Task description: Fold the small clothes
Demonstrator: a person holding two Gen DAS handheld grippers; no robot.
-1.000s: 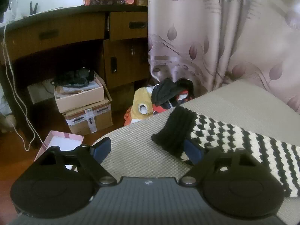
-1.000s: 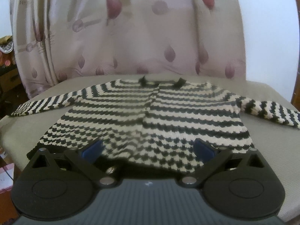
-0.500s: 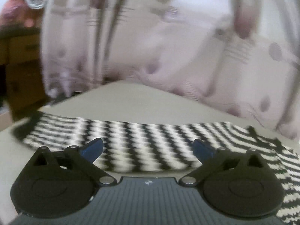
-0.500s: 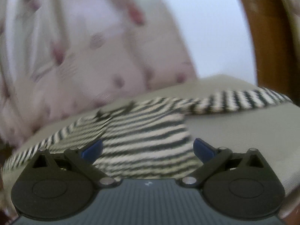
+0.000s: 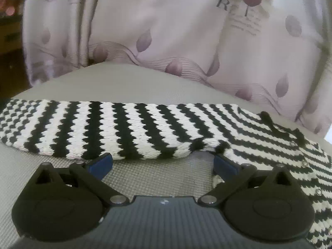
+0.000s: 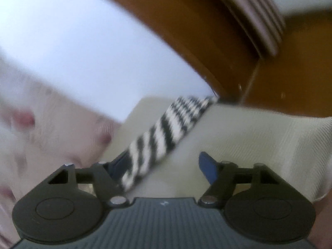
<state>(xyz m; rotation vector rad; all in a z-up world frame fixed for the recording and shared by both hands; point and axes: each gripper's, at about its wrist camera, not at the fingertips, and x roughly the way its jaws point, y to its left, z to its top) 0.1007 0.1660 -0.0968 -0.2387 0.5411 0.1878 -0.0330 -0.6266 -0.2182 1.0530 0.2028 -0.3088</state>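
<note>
You swung both grippers out to the sweater's (image 5: 259, 137) sleeves — left gripper (image 5: 162, 162) jaws wide and empty, right gripper (image 6: 160, 166) jaws closing around its sleeve (image 6: 159, 132), not yet clamped — sleeve folds looked next.

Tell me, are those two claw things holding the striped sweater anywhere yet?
No. The left gripper stands wide open just short of a sleeve. The right gripper has been closing, the other sleeve between its fingers, not pinched.
</note>
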